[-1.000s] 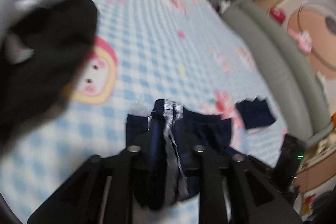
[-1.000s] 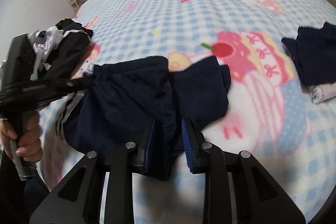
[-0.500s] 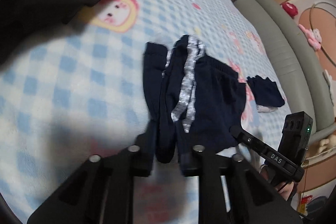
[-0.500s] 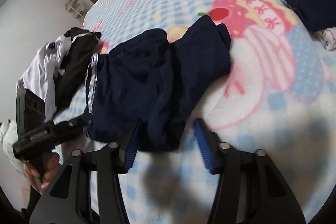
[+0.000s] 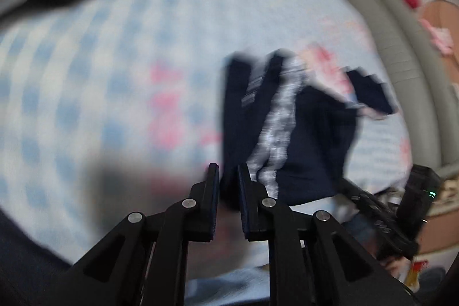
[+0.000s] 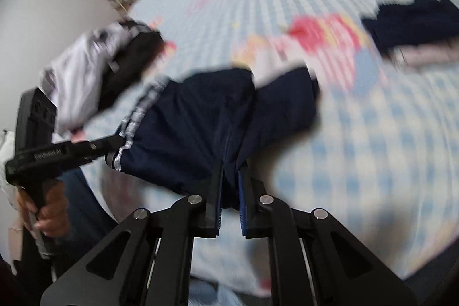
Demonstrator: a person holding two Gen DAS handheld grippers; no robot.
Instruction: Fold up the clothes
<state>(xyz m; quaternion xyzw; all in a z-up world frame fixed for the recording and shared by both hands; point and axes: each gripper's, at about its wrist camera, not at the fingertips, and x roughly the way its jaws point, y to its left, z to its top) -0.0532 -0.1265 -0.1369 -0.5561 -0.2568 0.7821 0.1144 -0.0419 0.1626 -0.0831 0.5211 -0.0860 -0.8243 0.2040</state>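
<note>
Two grips on the navy shorts, lifted just off the checked bed: left gripper clenched on the striped edge, right gripper clenched on a bunched edge near the middle. Heavy blur throughout. Risk of cloth slipping from such shallow bites, or of sagging unevenly and creasing the fold crooked. Further risk of dragging into the dark pile nearby.
</note>
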